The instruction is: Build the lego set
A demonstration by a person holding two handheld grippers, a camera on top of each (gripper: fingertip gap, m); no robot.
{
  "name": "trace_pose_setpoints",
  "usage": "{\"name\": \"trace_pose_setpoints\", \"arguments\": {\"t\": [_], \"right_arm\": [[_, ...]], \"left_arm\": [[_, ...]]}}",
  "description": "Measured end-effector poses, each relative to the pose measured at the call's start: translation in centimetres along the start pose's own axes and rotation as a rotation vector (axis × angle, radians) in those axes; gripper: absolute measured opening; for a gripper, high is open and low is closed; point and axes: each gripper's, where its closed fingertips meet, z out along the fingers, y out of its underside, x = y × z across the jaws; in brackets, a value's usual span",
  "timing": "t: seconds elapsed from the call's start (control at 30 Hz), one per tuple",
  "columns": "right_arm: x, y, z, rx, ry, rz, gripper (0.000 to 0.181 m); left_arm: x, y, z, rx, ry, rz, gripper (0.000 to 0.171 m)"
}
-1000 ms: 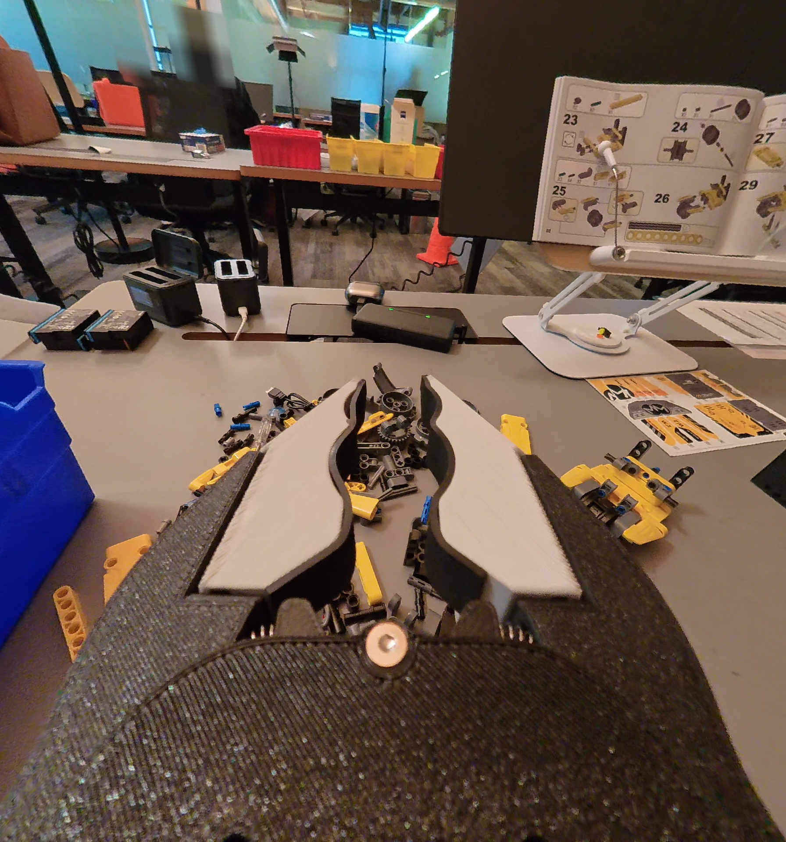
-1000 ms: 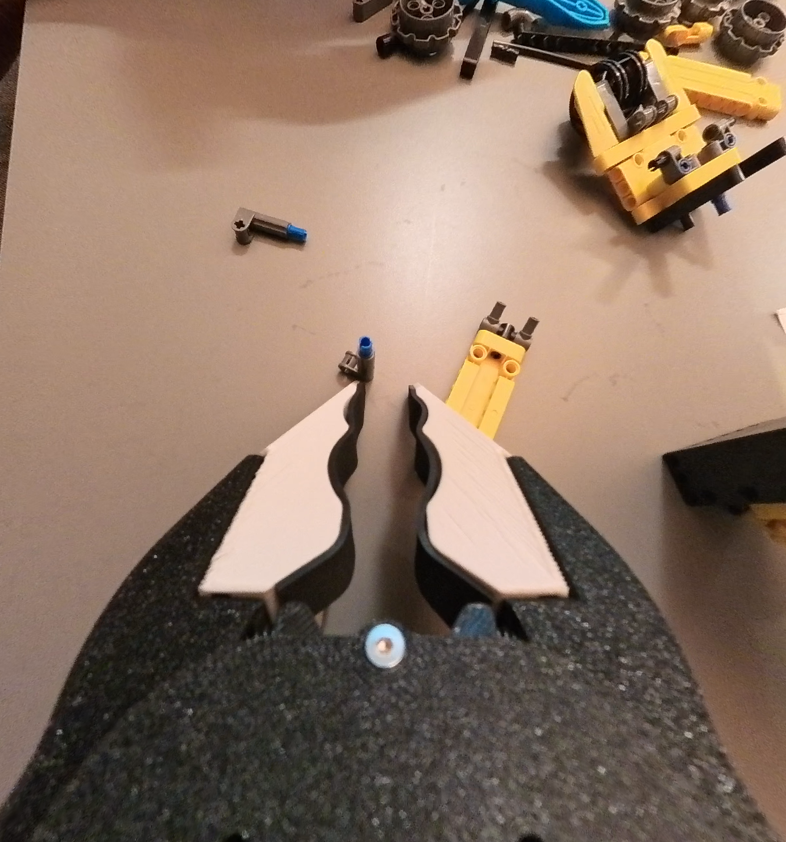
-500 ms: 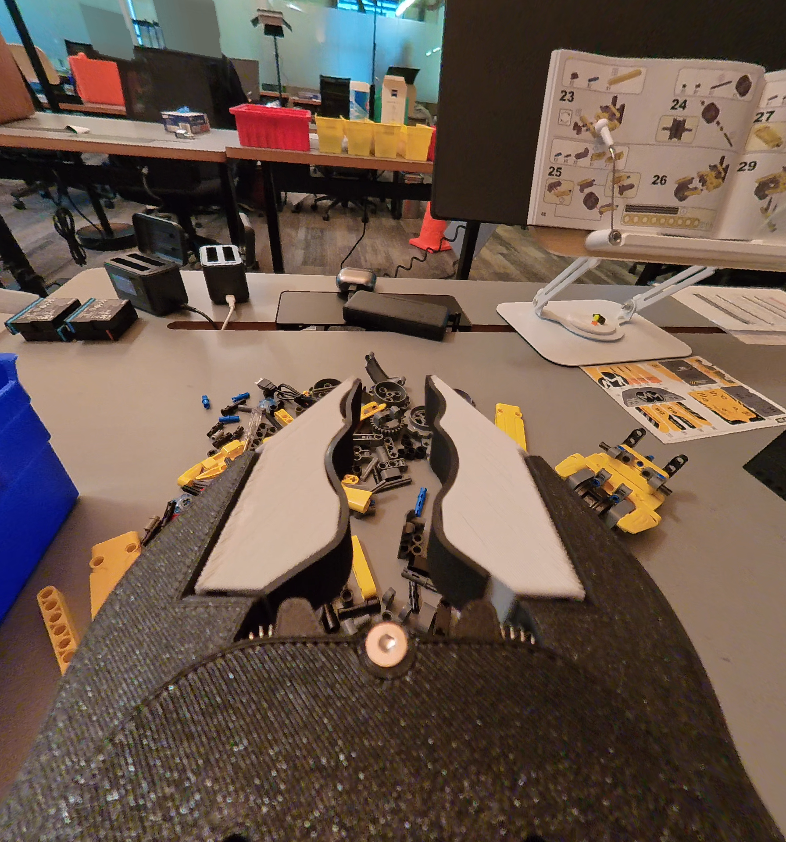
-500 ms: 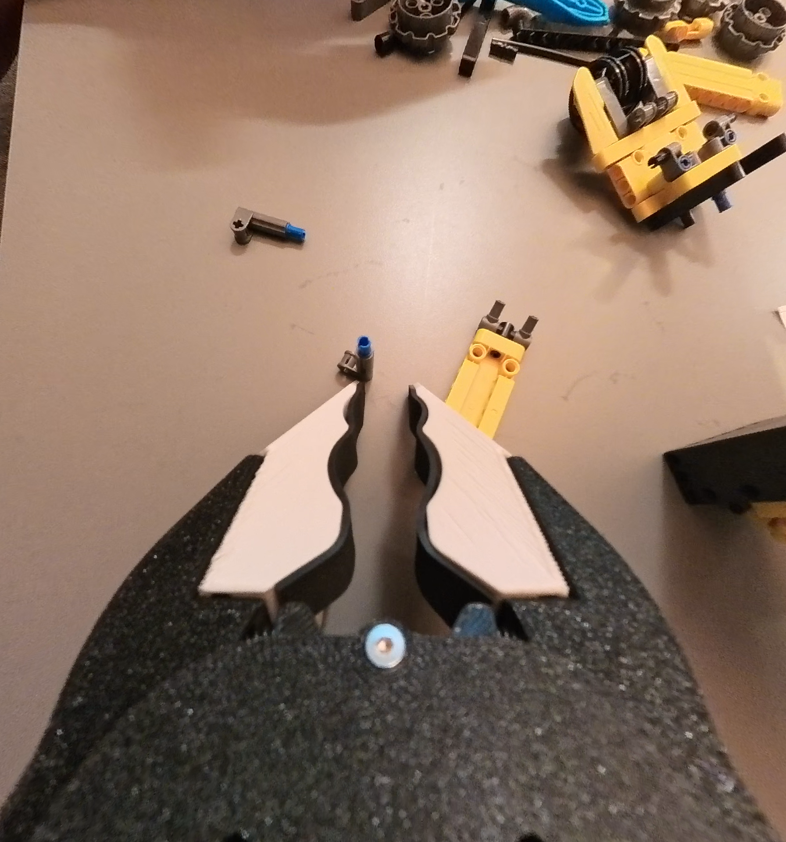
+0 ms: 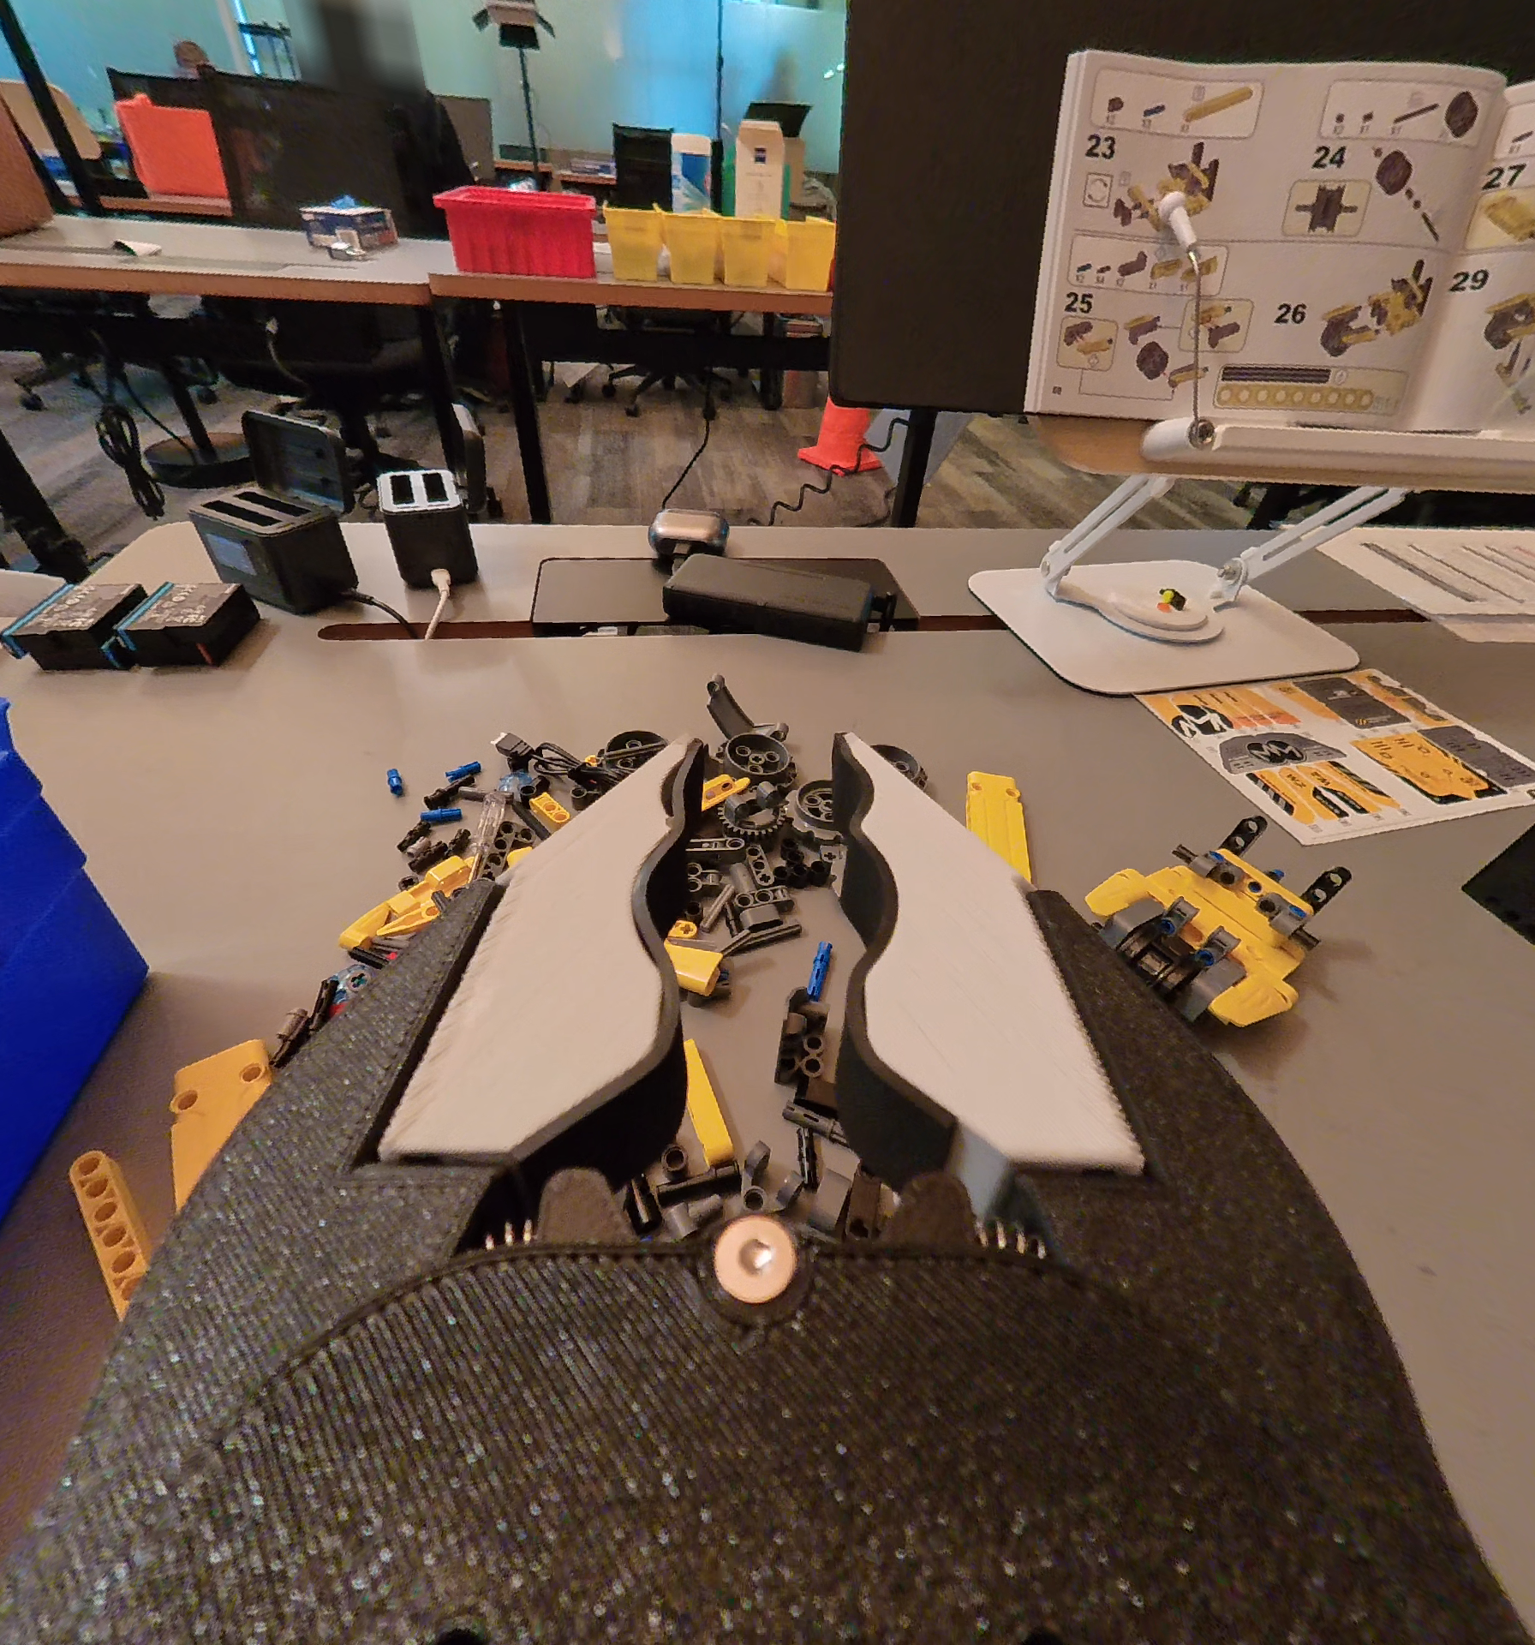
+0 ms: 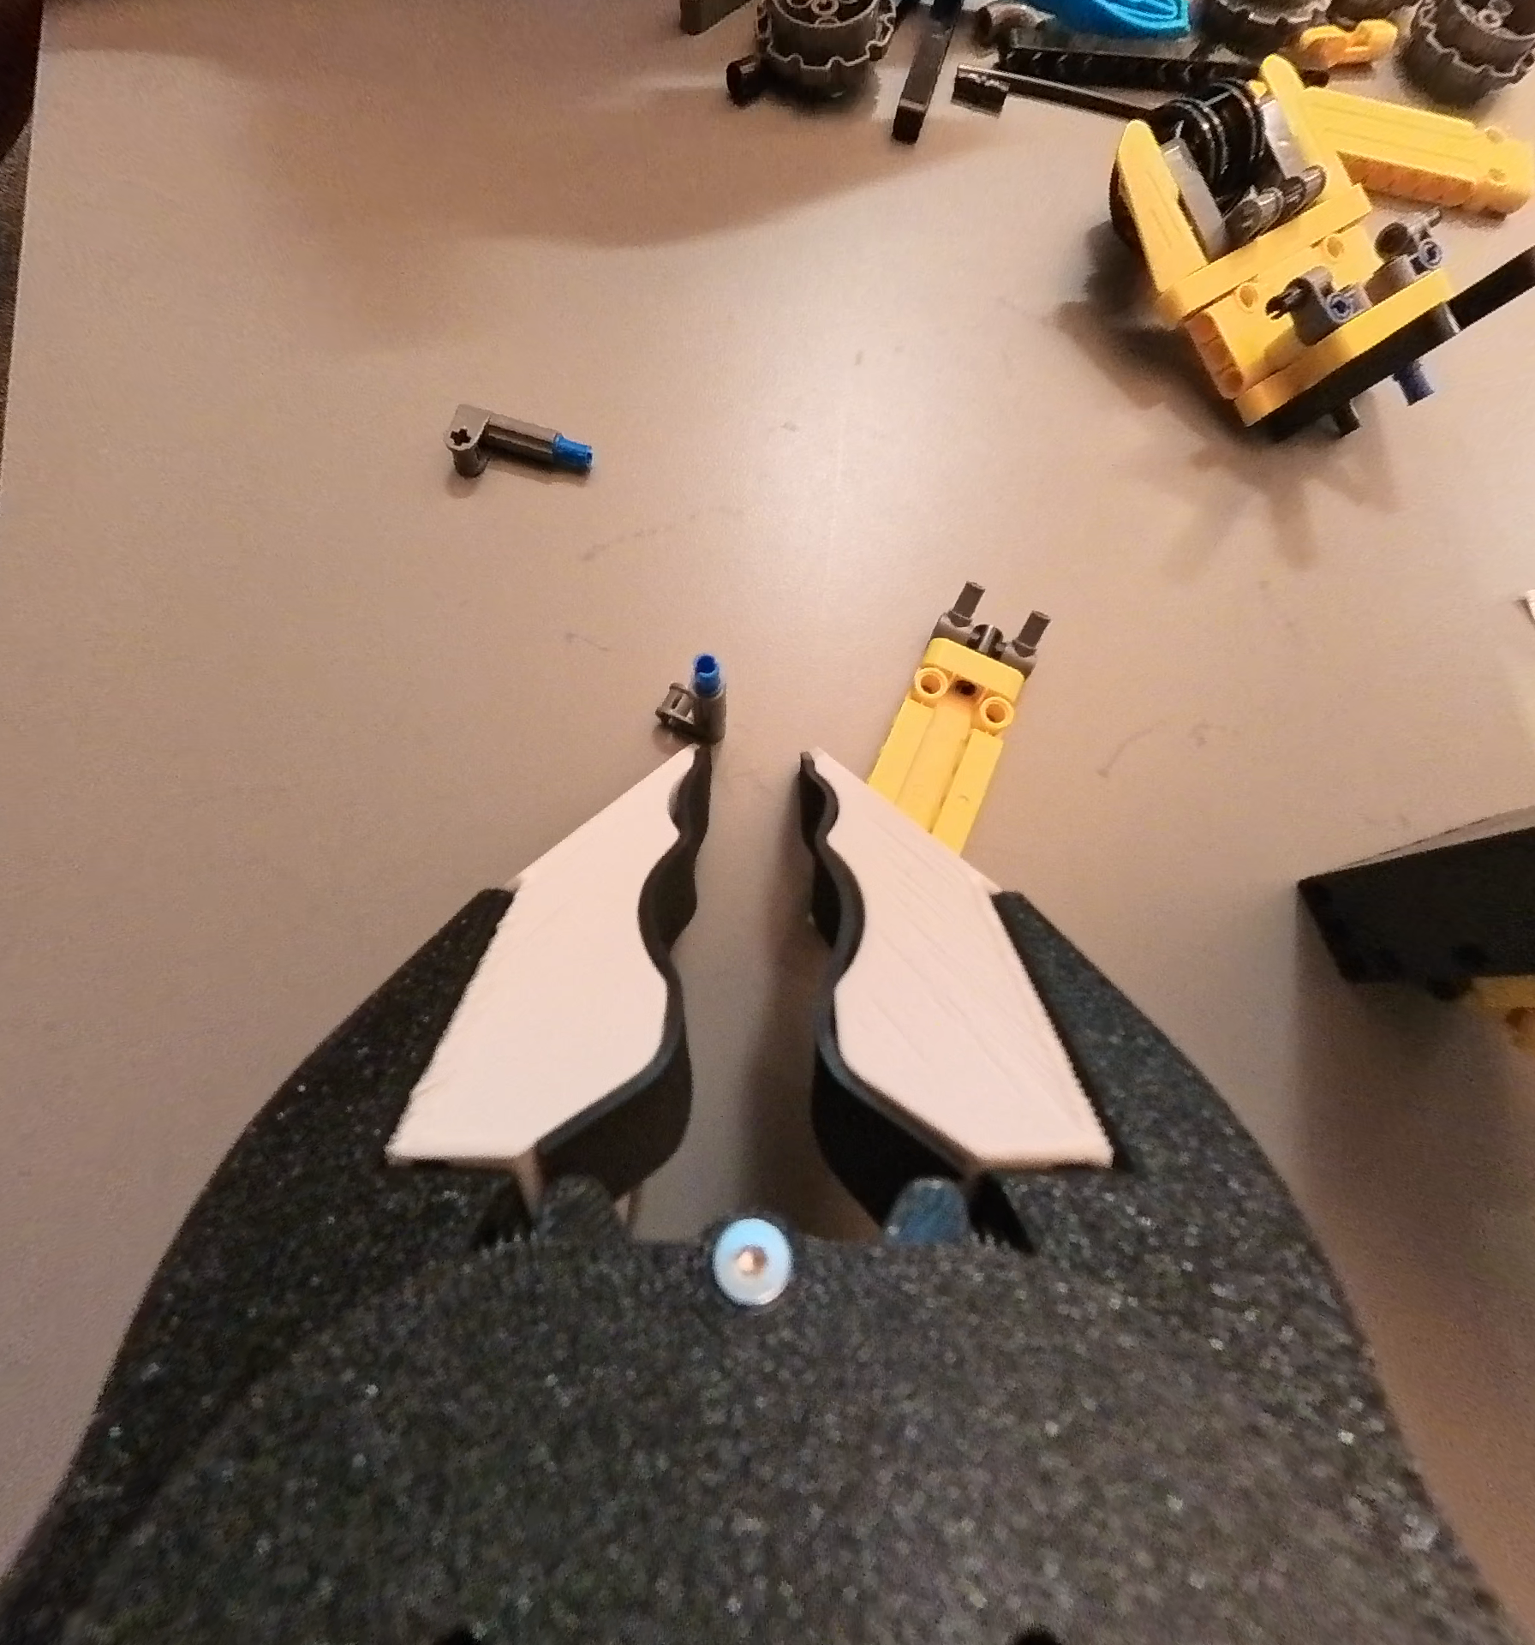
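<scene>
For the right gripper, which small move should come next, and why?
Probably ease the right gripper slightly left and forward. Its jaws are open and empty, and the grey-blue pin stands just beyond its left fingertip, not between the jaws.

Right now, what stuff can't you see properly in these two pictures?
- Left wrist view: the left tongs cover much of the brick pile.
- Left wrist view: the blue bin is cut off by the left edge.
- Right wrist view: the right tongs hide the yellow piece's near end.
- Right wrist view: the black block runs off the right edge.
</scene>
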Motion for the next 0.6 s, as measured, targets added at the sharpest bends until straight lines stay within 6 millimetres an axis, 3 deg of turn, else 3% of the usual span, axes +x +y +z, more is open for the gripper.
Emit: {"name": "trace_pose_setpoints", "arguments": {"t": [0.23, 0.47, 0.6], "right_arm": [[0.3, -0.2, -0.4, 0.021, -0.002, 0.009, 0.021], [4.0, -3.1, -4.7, 0.245, 0.047, 0.161, 0.021], [5.1, -2.7, -5.2, 0.236, 0.111, 0.151, 0.019]], "left_arm": [[0.1, 0.0, 0.0, -0.003, 0.003, 0.004, 0.026], [0.4, 0.1, 0.1, -0.009, 0.010, 0.015, 0.026], [0.3, 0.1, 0.1, -0.008, 0.006, 0.017, 0.026]]}}
